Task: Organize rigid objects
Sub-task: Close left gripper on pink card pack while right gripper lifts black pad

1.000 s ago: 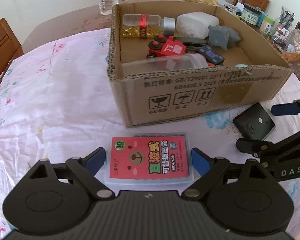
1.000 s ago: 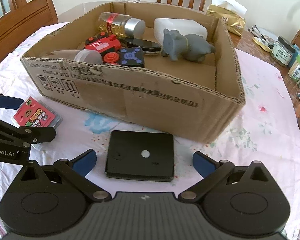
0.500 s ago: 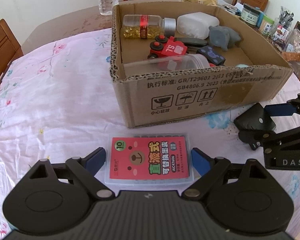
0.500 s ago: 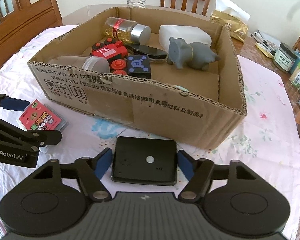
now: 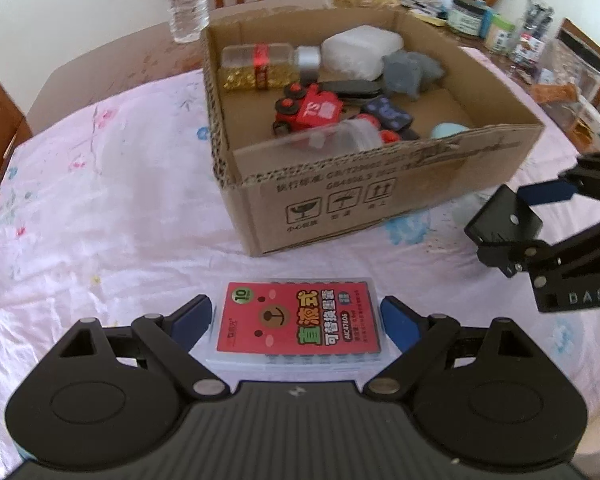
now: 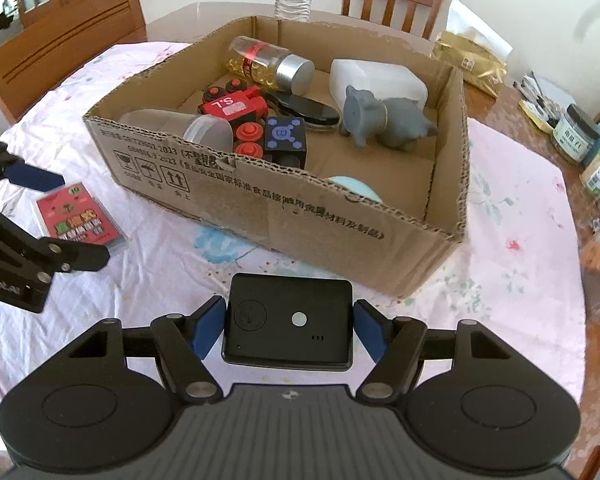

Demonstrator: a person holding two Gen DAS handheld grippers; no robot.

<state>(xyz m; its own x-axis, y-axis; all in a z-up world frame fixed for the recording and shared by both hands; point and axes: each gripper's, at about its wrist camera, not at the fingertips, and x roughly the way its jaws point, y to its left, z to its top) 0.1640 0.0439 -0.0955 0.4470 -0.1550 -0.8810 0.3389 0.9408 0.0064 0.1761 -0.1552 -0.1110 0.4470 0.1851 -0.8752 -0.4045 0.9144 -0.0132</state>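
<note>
A cardboard box (image 5: 380, 200) (image 6: 284, 216) sits mid-table and holds a pill bottle (image 5: 260, 66), a red toy truck (image 5: 308, 112), a grey elephant (image 6: 380, 116) and other items. My right gripper (image 6: 288, 330) is shut on a flat black box (image 6: 288, 324) and holds it lifted above the cloth, in front of the carton; it also shows in the left wrist view (image 5: 504, 220). My left gripper (image 5: 296, 322) is open around a red-labelled clear plastic case (image 5: 298, 322) lying on the cloth; the fingers stand close beside it.
A pink floral tablecloth (image 5: 100, 208) covers the table. A water bottle (image 5: 188, 0) stands behind the carton. Jars and clutter (image 6: 584, 140) crowd the right side. Wooden chairs (image 6: 60, 48) ring the table.
My right gripper closed on the black box and lifted it off the cloth. My left gripper has risen slightly; its fingers stay open around the case.
</note>
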